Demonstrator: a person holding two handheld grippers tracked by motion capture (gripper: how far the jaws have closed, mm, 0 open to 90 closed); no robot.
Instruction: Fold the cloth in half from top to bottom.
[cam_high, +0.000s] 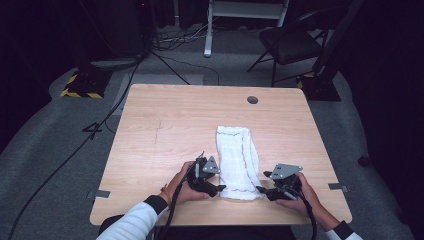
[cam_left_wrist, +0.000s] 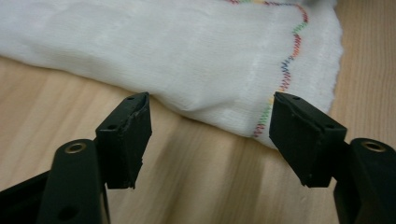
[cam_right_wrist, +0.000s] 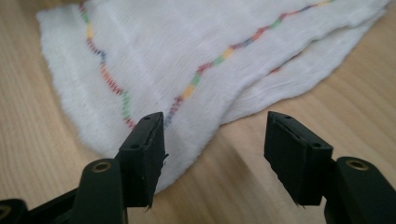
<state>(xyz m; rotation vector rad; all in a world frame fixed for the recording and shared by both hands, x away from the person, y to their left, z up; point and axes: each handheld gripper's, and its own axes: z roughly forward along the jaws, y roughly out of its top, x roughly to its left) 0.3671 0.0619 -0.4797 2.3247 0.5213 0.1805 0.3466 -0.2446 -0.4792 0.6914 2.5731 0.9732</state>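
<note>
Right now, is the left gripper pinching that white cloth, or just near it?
Apart. In the left gripper view, the left gripper has its jaws spread wide with bare wooden table between them, and the white cloth lies just beyond, ungrasped.

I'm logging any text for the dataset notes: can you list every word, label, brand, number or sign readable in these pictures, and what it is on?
None: no readable text.
The white cloth carries only multicoloured zigzag stitching, no lettering.
The left gripper and right gripper show bare black jaws, both open.
The wooden table is unmarked.
The yellow-black hazard stripes on the floor hold no words.

No readable text, label or number anywhere
</note>
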